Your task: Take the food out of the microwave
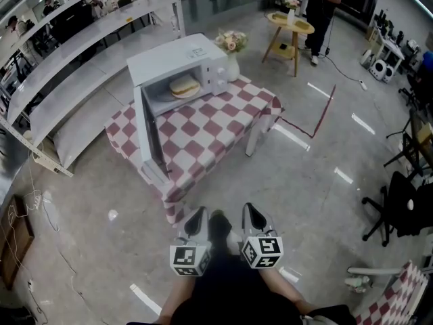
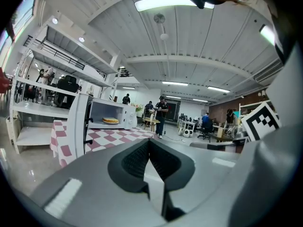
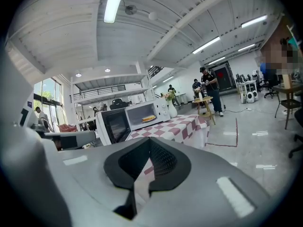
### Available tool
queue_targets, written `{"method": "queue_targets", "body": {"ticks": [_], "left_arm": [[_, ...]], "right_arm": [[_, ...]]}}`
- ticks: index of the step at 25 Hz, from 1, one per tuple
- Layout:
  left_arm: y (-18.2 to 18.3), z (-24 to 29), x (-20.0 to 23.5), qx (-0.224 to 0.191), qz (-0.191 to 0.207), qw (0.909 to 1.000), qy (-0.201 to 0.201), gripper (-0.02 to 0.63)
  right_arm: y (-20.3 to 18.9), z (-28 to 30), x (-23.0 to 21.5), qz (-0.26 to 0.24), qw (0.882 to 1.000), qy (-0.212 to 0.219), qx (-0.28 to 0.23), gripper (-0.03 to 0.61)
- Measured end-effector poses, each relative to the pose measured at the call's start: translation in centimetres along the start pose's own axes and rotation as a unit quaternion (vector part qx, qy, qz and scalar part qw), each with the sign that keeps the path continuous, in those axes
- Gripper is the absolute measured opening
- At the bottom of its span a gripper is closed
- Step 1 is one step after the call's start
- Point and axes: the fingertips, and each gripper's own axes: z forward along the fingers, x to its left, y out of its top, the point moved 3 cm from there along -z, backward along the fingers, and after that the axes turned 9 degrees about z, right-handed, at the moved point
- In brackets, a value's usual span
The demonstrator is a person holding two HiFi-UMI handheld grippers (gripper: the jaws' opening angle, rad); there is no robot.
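Two grippers hang side by side above the floor, well apart from the checked surface (image 1: 230,120): left gripper (image 1: 196,217), right gripper (image 1: 253,212). Both sets of jaws are clenched, with nothing between them. Flat round food (image 1: 184,85) lies inside the microwave (image 1: 169,58), whose door (image 1: 149,134) stands open.

The microwave (image 1: 177,58) looks smooth and painted, the tablecloth (image 1: 210,124) woven cloth, the floor (image 1: 325,154) glossy.

Bright ceiling strip lights (image 2: 165,1) glare off the glossy floor (image 1: 325,154); fisheye views bend and darken at the edges.
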Motion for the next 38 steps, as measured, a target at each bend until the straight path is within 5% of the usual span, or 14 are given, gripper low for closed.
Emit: {"method": "queue_targets", "body": {"ticks": [38], "left_arm": [[2.9, 11.6, 4.0, 0.0, -0.007, 1.0, 0.006, 0.009]], "right_arm": [[5.6, 10.7, -2.8, -0.008, 1.0, 0.003, 0.006, 0.0]]}}
